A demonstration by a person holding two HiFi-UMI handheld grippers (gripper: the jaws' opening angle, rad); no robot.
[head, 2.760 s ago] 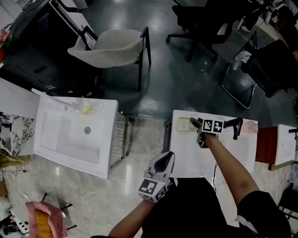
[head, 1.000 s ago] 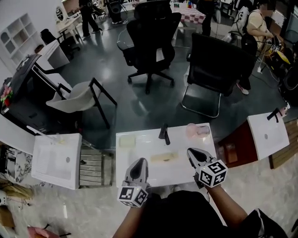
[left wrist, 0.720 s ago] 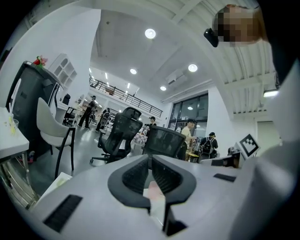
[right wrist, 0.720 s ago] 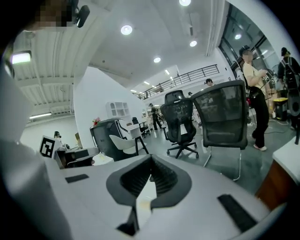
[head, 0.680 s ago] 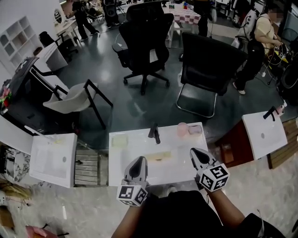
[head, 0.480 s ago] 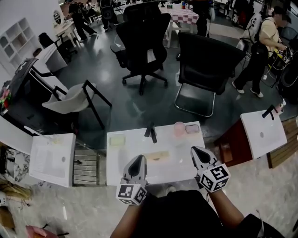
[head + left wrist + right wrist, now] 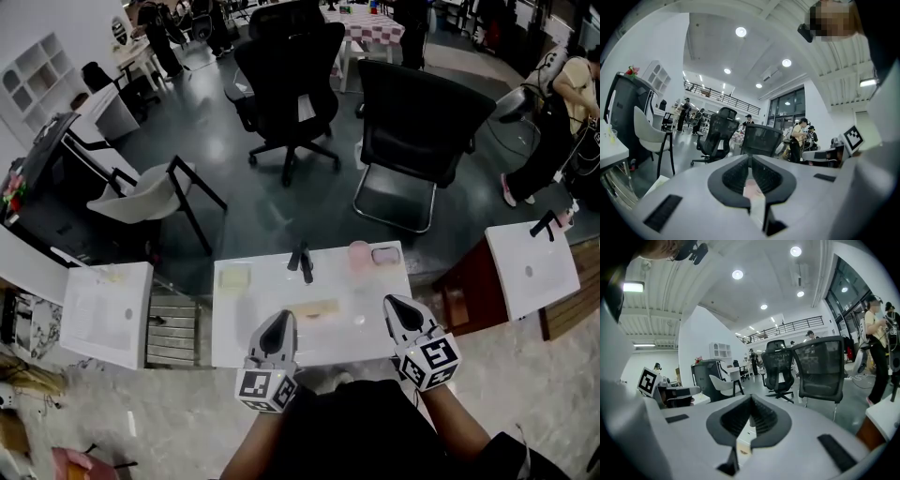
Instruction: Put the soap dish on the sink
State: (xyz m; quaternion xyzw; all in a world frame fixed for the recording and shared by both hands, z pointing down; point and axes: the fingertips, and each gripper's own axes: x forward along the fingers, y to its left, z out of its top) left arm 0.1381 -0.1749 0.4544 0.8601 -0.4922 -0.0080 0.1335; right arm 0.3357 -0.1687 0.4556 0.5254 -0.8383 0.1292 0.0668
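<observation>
Both of my grippers are closed with nothing in them. The left gripper (image 7: 279, 321) has its jaws meeting at the tip in its own view (image 7: 751, 160), and so does the right gripper (image 7: 393, 304) in its view (image 7: 751, 400). Both hover over the near edge of the middle sink (image 7: 230, 330), apart from everything on it.

The soap dish (image 7: 234, 278), pale and rectangular, lies on the sink's far left corner, ahead and a little left of my left gripper. Between the grippers, in the basin, lies one tan flat strip (image 7: 317, 308). Further ahead stands one black tap (image 7: 302, 261). Ahead of the right gripper, a little to its left, are one pink cup (image 7: 359, 255) and one small box (image 7: 385, 255) just beside it. Nothing stands between the grippers and the dish.

I count three white sinks: the middle one, one off to the left (image 7: 103, 314) and one off to the right (image 7: 530, 267). Beyond the middle sink stand two black office chairs (image 7: 291, 70) (image 7: 417, 117) and one pale chair (image 7: 150, 197). A person (image 7: 562, 103) stands far off to the right.
</observation>
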